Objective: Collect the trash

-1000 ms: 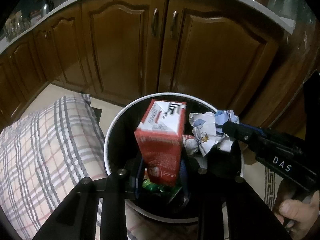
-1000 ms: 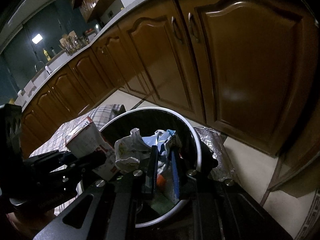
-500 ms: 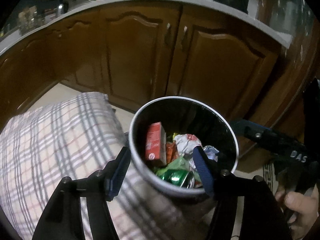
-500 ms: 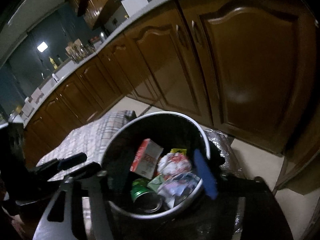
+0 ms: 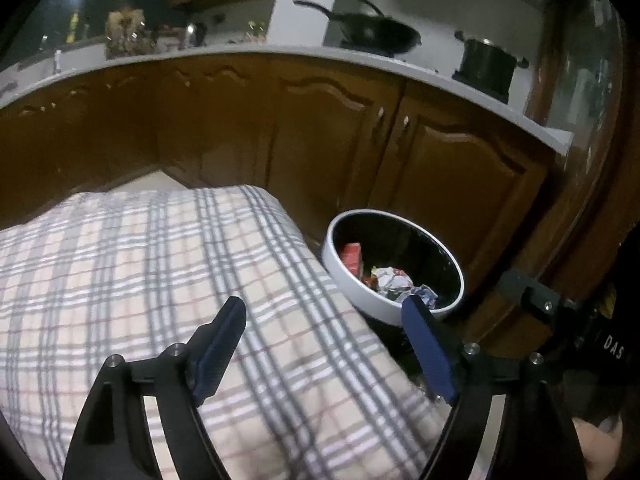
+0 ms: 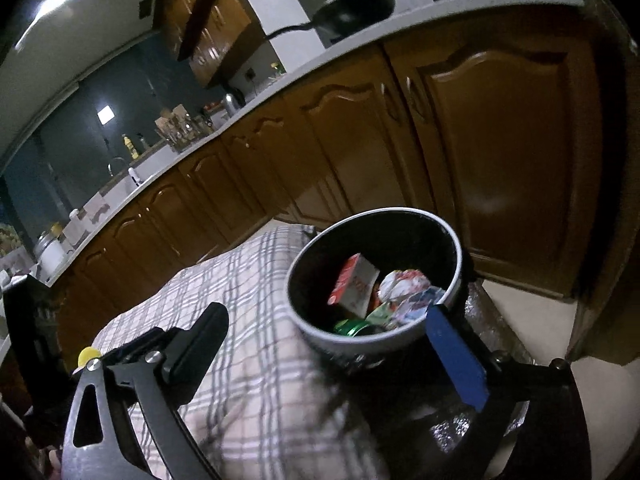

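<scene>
While both claws are spreading wider with nothing between their pads: left claw (image 5: 324, 312) hovering over the plaid cloth (image 5: 160, 264), its blue pads (image 5: 430, 350) well apart, jaws opening and gripping nothing. Right claw (image 6: 328, 320) likewise opening, empty, hanging at the near side of the white-rimmed trash bin (image 6: 320, 336). Sitting inside that bin (image 5: 344, 280), to the right of the plaid cloth and near the brown cabinet doors (image 5: 452, 184): red carton (image 6: 354, 286) leaning at the left, crumpled paper (image 6: 402, 284) to its right, green can (image 6: 352, 327) at the near edge. Lying on the far bench (image 5: 420, 66): black wok (image 5: 376, 36) and dark pot (image 5: 486, 66). Showing at the right edge of the left view: part of the other claw's black body (image 5: 532, 300).
</scene>
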